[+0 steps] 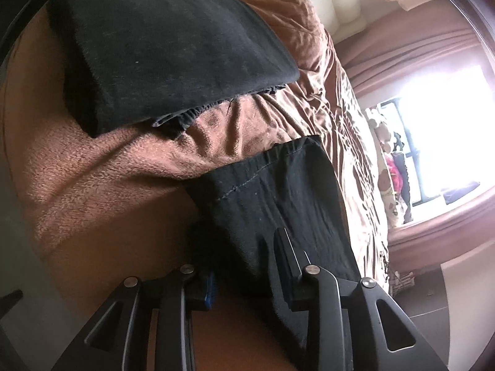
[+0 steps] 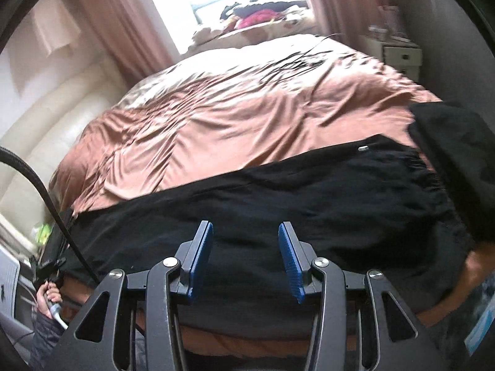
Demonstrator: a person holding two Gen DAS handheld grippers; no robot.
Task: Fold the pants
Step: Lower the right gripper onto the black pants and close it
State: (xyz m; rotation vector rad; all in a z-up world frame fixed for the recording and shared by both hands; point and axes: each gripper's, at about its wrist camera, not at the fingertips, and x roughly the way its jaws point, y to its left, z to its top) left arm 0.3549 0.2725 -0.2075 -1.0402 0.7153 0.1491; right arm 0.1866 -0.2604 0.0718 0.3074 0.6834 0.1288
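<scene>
While the black pants [image 2: 278,204] are lying stretched along the near edge of the bed [image 2: 247,99], the right gripper [image 2: 246,259] is hovering over their middle with its jaws parted and nothing between the blue pads. Toward the leg end, the left gripper [image 1: 244,266] is standing astride a strip of the dark cloth; whether its pads are pressing on it I cannot tell. A folded black garment [image 1: 161,46] is resting farther up the bed. Judging by this, the pants are folded lengthwise, and the crosswise folds remain.
</scene>
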